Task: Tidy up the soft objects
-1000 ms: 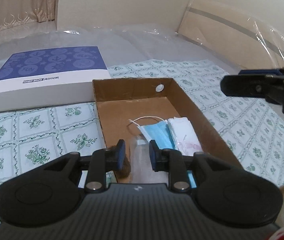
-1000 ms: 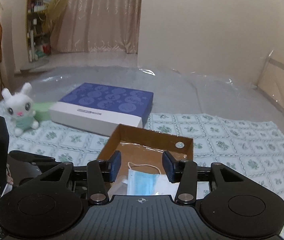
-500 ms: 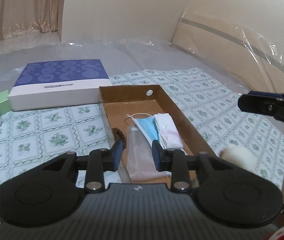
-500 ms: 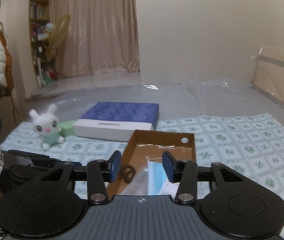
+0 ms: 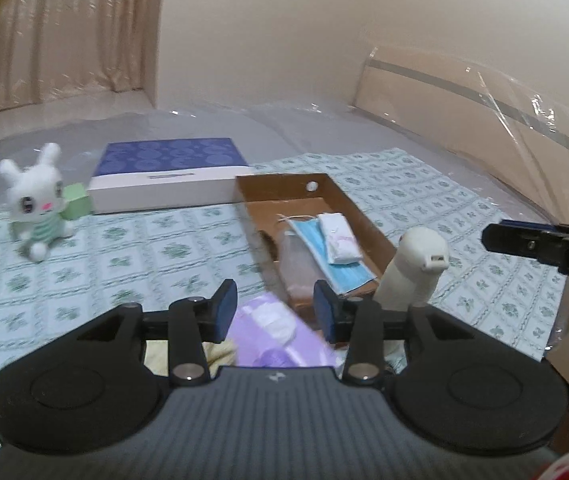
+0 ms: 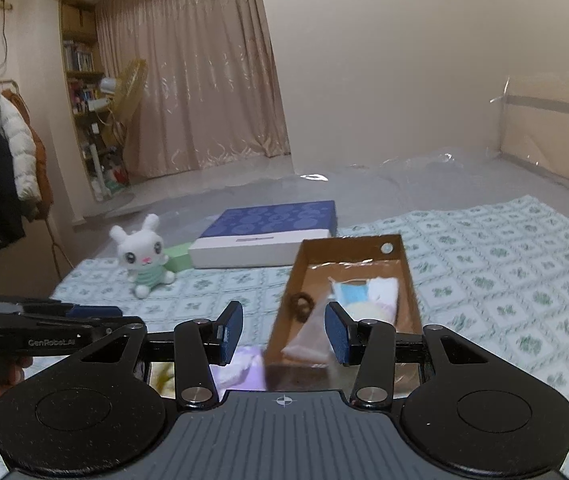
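Green-floral white cloth (image 5: 132, 256) over plastic-wrapped mattress (image 6: 424, 184); beige curtains (image 6: 188, 92) behind. Left gripper (image 5: 275, 310) just widened, empty; right gripper (image 6: 283, 330) part-open, empty.

My left claw (image 5: 275, 310) has pulled back and up from the cardboard box (image 5: 368, 230), its jaws have just been opening, and nothing sits between them. That has brought the white bunny (image 5: 36, 204), a purple pack (image 5: 284, 340) and a white bottle (image 5: 412, 272) into view. My right claw (image 6: 283, 333) has drawn back too, showing more of the room.
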